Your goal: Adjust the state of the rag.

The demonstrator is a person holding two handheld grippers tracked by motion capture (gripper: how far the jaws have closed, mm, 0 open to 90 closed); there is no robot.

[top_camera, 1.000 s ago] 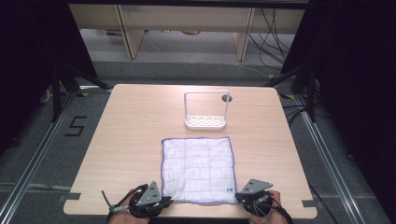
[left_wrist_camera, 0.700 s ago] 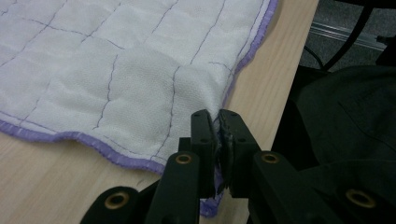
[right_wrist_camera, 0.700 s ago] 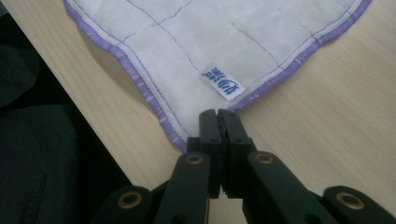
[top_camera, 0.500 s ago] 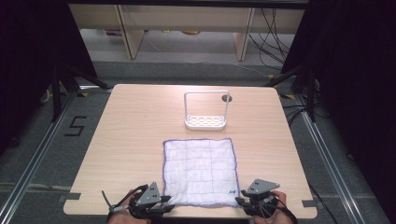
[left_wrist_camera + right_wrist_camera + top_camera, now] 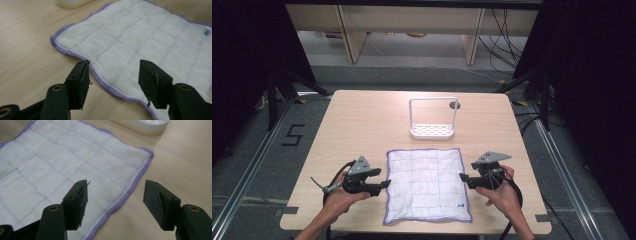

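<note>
On the tabletop (image 5: 362, 125) there were two tongs, one cloth and one white rack. The left tongs (image 5: 384, 184) sat just off the cloth's left edge, jaws apart and holding nothing; they had just been opening, with the purple hem lying under the gap. The cloth (image 5: 427, 182) lay flat at the near middle of the tabletop, between the two tongs. Behind it stood the rack (image 5: 432, 130), its tray empty. The right tongs (image 5: 463, 178) sat at the cloth's right edge, likewise released and just opened, gripping nothing.
</note>
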